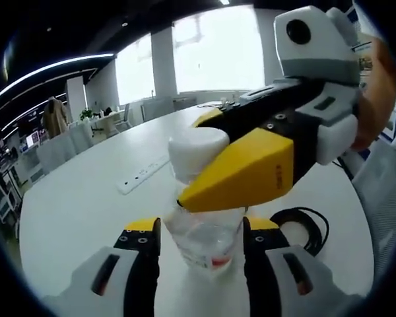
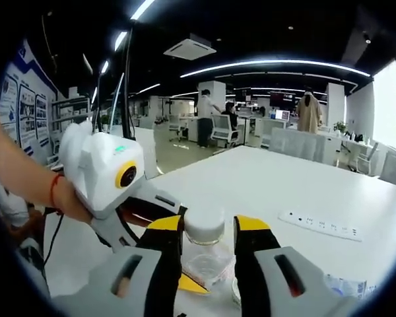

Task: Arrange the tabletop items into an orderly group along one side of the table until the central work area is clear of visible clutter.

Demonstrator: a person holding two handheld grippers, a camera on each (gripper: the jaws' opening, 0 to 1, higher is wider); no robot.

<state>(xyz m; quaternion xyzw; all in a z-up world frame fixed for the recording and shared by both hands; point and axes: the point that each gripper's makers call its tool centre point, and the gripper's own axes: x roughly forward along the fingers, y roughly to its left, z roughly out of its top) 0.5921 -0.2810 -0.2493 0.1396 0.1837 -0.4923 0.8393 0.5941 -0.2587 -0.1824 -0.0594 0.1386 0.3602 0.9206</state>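
So both grippers bracket 1 upright clear bottle [image 1: 204,231] on the tabletop [image 1: 86,205]. Left gripper [image 1: 201,254] straddles its body, jaws apart; right gripper [image 2: 208,257] flanks the white cap [image 2: 204,224], can't tell if clamped. Power strip [image 1: 142,175] lies beyond the bottle.

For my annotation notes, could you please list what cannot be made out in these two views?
- Bottle label, left gripper view: cut off between the left gripper jaws, too blurred to read.
- Bottle neck, left gripper view: covered by the right gripper.
- Cable, left gripper view: partly behind that gripper.
- Power strip sockets, right gripper view: too small.
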